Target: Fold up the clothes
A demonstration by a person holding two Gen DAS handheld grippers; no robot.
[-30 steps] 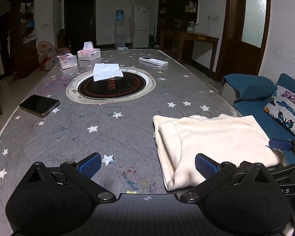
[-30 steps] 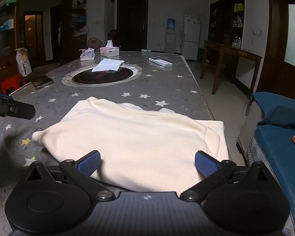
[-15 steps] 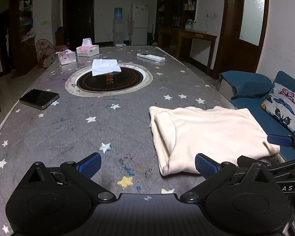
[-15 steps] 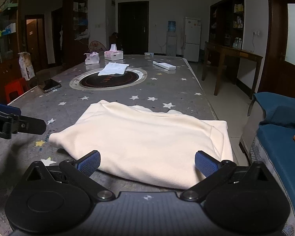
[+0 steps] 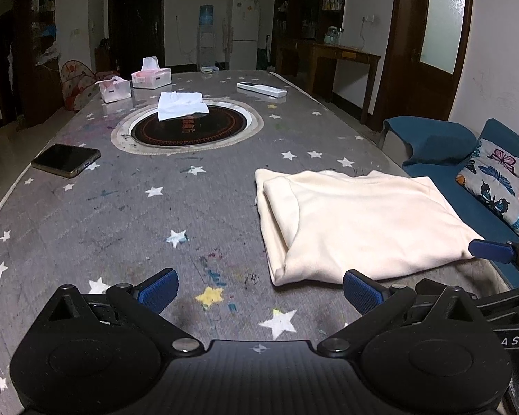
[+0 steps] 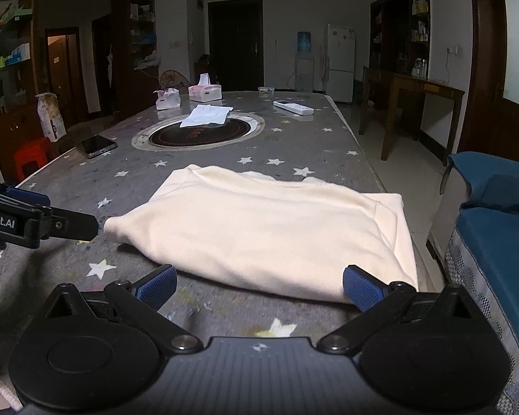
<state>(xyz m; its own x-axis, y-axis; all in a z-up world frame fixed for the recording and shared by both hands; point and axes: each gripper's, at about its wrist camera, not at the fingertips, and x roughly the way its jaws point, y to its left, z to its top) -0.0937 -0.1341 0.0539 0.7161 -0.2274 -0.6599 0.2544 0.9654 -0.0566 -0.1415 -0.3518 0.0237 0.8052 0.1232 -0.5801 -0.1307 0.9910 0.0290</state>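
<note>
Cream garment [image 5: 363, 221], folded into a thick rectangle of several layers, lies flat on the grey star-printed table [image 5: 121, 214] near its right edge, beside the blue sofa [image 5: 443, 145]. Fabric looks soft and fleecy; the top face is smooth. In the left wrist view the left side shows a rounded fold with a lower layer peeking out beneath it. In the right wrist view a seamed edge runs down the right side, and small bits of a lower layer show past the far edge.

Left gripper [image 5: 259, 285]: jaws spread wide, nothing between them, over bare table just left of the garment's near corner. Right gripper [image 6: 259, 285]: jaws also wide, empty, at the garment's near edge, blue pads [image 6: 361, 288] straddling it without gripping.

Farther off: phone [image 5: 65, 160], white cloth [image 5: 181, 104] on the round inset, remote [image 5: 261, 89].
</note>
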